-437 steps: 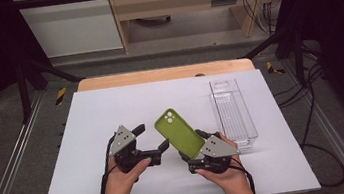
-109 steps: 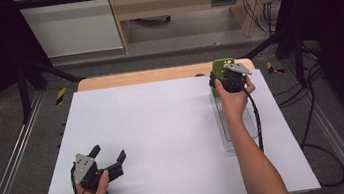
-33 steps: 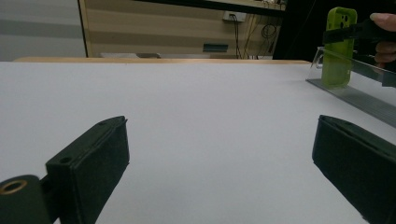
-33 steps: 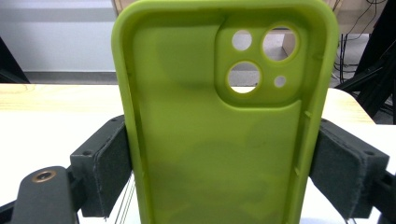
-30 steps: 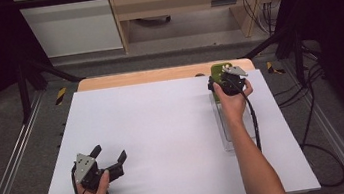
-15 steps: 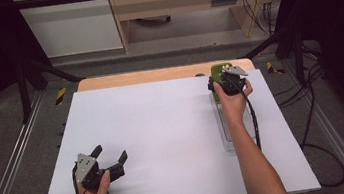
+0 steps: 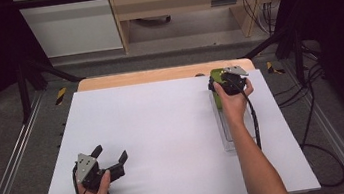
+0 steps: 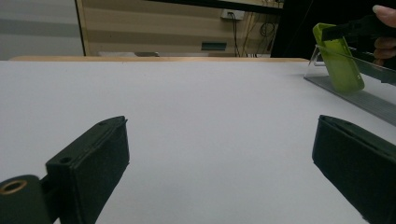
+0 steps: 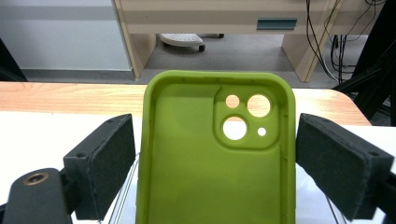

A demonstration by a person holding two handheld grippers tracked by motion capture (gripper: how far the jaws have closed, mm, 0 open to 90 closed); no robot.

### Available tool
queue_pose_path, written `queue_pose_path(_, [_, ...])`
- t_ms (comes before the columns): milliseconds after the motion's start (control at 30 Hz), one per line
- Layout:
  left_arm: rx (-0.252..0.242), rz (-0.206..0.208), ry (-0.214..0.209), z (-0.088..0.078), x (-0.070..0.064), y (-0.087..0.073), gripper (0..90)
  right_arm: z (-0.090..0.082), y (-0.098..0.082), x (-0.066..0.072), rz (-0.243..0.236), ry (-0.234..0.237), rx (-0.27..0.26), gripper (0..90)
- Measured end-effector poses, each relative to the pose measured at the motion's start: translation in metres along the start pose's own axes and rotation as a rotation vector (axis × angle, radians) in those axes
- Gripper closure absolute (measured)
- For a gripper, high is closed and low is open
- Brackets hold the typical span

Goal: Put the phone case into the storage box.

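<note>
With our right claw spread and barely flanking the lime-green silicone phone case propped in the clear plastic tray below, and our left claw released, the case may topple.

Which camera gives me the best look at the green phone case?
The right gripper view: the green phone case sits close up, inner side and camera cutouts plain. The left gripper view shows it far off, tilted on the clear tray. The high view shows a sliver beside the right gripper.
</note>
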State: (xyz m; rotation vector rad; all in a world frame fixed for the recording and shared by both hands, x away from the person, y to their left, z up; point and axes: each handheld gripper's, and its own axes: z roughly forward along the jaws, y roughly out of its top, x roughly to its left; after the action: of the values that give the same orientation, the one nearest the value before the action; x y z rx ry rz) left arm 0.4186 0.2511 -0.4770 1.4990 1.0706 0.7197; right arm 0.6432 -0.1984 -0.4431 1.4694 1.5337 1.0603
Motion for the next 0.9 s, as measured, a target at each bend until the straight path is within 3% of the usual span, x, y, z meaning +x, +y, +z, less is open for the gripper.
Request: queue_pose_path(900, [-0.004,0.001,0.005,-0.001,0.001,0.001,3.2,-0.015,0.012,0.003,-0.097,-0.035,-0.032,10.7])
